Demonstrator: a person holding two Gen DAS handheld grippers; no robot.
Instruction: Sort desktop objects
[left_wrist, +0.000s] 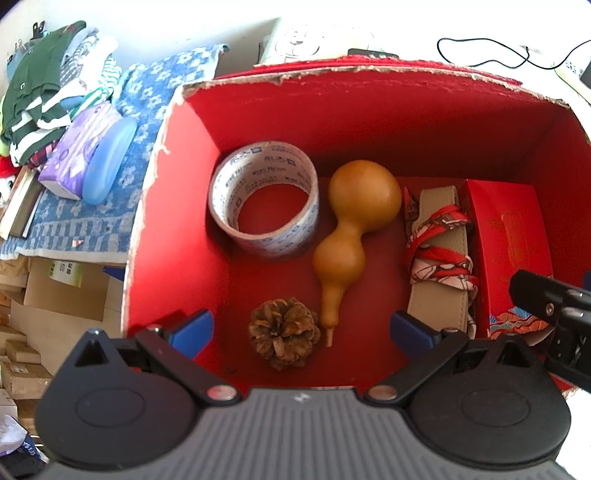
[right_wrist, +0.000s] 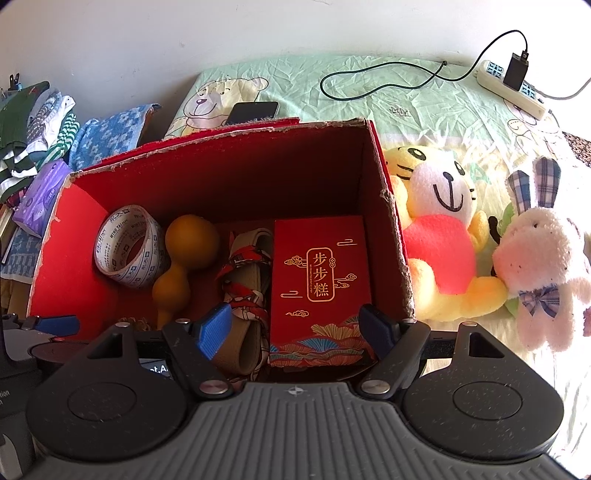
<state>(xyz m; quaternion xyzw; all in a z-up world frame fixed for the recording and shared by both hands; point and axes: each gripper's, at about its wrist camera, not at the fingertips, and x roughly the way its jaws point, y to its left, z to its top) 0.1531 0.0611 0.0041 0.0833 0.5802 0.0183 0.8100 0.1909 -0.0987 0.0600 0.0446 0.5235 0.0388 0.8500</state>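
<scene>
Your left gripper (left_wrist: 301, 328) hangs wide and empty over the near edge of the red box (left_wrist: 369, 107), with the pine cone (left_wrist: 283, 333) right between its fingers, by the near wall. The gourd (left_wrist: 351, 225) lies beside it, long axis running from near wall to far, stem toward you. Your right gripper (right_wrist: 297, 325) is also spread and empty, above the red carton (right_wrist: 319, 288) in the box's right near corner; the carton's length points away from you. The left hand is nearer the cone, the likelier next pick.
</scene>
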